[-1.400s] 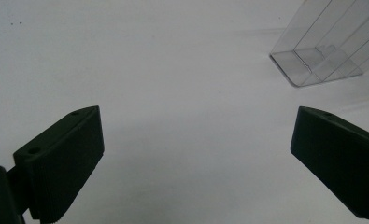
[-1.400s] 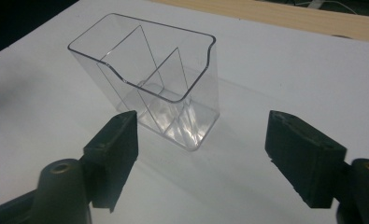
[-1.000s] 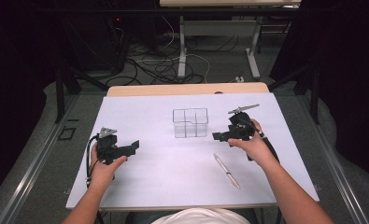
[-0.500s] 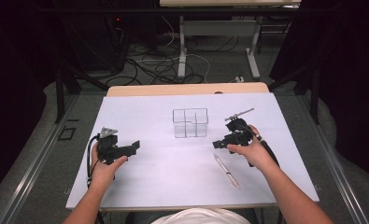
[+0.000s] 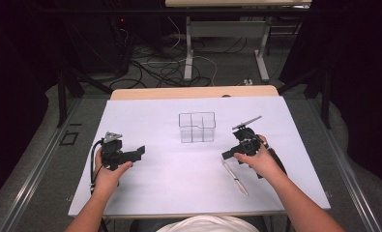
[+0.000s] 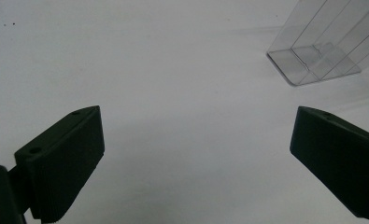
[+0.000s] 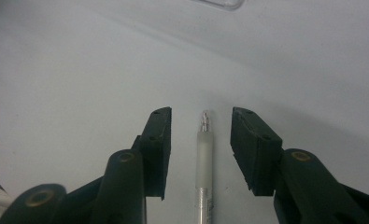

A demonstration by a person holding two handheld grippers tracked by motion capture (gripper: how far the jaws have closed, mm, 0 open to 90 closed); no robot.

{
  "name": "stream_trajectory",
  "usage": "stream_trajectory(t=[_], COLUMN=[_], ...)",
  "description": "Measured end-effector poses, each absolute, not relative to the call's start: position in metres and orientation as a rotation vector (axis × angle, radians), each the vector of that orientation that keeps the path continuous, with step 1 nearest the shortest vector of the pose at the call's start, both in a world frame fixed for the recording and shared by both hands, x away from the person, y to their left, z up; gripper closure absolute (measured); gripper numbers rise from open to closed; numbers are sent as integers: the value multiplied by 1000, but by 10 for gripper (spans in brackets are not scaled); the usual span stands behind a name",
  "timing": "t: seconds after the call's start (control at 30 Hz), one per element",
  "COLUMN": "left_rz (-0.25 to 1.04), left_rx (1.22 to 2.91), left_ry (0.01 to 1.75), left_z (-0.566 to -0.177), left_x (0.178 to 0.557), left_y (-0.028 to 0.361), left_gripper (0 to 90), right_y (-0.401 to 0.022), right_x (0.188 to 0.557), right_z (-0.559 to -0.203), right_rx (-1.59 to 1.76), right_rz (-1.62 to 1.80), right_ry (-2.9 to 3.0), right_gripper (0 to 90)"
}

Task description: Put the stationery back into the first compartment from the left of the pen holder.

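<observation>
A slim silver pen with a frosted clear grip and metal tip (image 7: 204,154) lies flat on the white desk (image 5: 179,183), near the person's right edge of it and in front of the clear plastic box divided into compartments (image 5: 197,127). The right gripper (image 7: 201,140) straddles the pen's tip end, its jaws narrowed and just now closing, with a gap on each side of the pen and the pads not touching it. The left gripper (image 6: 194,149) rests well apart with its jaws wide and nothing between them

bright, even light on the white table top (image 5: 179,193), dark surroundings; soft shadows, gripper views slightly blurred near the lens
</observation>
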State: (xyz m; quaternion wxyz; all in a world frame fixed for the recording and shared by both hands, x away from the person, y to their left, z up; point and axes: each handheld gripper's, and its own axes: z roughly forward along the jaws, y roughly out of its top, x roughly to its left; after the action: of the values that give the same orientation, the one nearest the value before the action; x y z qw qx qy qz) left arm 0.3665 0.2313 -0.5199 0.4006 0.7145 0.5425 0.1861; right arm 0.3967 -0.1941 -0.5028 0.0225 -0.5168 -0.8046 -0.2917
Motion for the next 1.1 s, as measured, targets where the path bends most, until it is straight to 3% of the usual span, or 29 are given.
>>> stream_trajectory(t=[1.1], left_rz=[477], left_rx=[1807], left_ry=[1369], left_z=[-519], left_x=[366], left_y=[233], left_gripper=[32], right_y=[-182], right_x=[397], right_z=[-529], right_rx=[-1559], right_rz=[-537], right_ry=[-2518], right_gripper=[746])
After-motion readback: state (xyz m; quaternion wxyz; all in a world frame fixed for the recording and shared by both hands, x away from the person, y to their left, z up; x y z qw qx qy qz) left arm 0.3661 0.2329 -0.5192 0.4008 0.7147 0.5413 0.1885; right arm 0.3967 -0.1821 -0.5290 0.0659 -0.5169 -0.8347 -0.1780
